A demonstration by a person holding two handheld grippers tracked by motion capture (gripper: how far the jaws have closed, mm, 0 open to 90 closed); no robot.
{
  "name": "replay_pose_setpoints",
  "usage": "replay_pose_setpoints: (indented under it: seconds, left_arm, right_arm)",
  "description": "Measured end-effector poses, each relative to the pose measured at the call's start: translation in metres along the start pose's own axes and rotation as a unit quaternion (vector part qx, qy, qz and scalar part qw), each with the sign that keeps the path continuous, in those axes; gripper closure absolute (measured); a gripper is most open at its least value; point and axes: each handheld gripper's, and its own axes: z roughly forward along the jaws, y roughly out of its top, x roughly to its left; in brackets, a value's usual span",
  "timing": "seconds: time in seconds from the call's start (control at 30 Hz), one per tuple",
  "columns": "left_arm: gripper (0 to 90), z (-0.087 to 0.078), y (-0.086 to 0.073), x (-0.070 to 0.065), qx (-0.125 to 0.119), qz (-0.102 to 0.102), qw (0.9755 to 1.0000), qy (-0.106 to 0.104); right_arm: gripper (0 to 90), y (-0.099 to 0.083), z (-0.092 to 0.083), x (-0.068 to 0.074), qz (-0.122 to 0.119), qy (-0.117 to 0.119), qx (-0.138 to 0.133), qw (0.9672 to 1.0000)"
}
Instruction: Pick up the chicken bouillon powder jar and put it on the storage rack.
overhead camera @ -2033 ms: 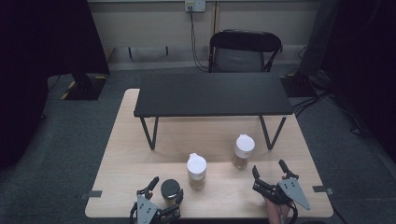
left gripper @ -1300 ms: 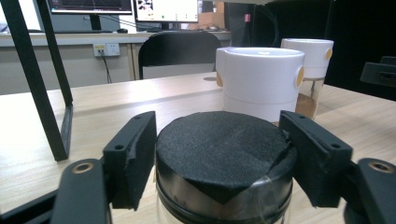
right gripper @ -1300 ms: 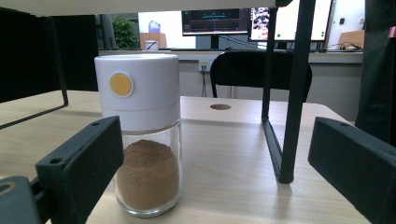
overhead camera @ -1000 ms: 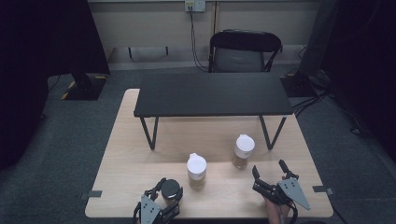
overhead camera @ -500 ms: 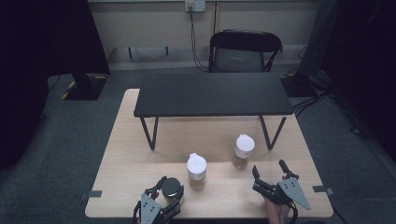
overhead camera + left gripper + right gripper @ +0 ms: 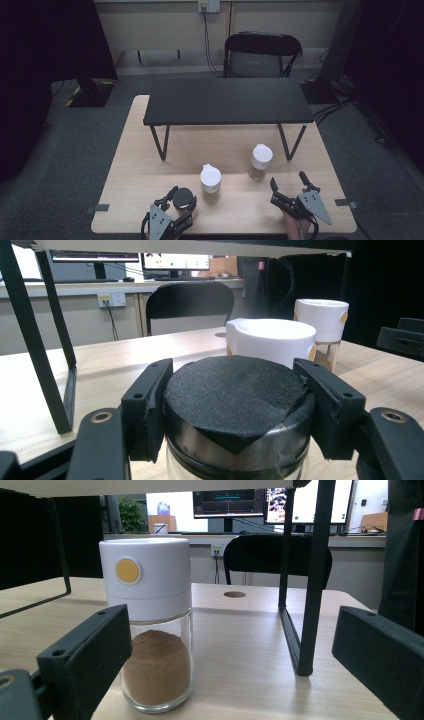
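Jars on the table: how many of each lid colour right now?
White-lidded jars: 2, the middle jar and the right jar
Black-lidded jar: 1, clamped in the left tool
Total: 3

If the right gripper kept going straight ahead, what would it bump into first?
Probably the glass jar of brown powder with a white cap. It stands just ahead of the open right gripper, a little towards its left jaw, so it might touch that jaw first; depth is hard to judge.
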Motion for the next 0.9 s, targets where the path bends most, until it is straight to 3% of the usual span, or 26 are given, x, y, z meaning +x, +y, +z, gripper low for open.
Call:
replay_pose_setpoints:
  seconds: [0.9]
  left_arm:
    - [34.8,0.002,0.024,0.009,-0.002,-0.003,1.0,-0.007]
  right_arm:
    - [1.5,0.0,0.0,0.0,0.0,0.0,0.0,1.0]
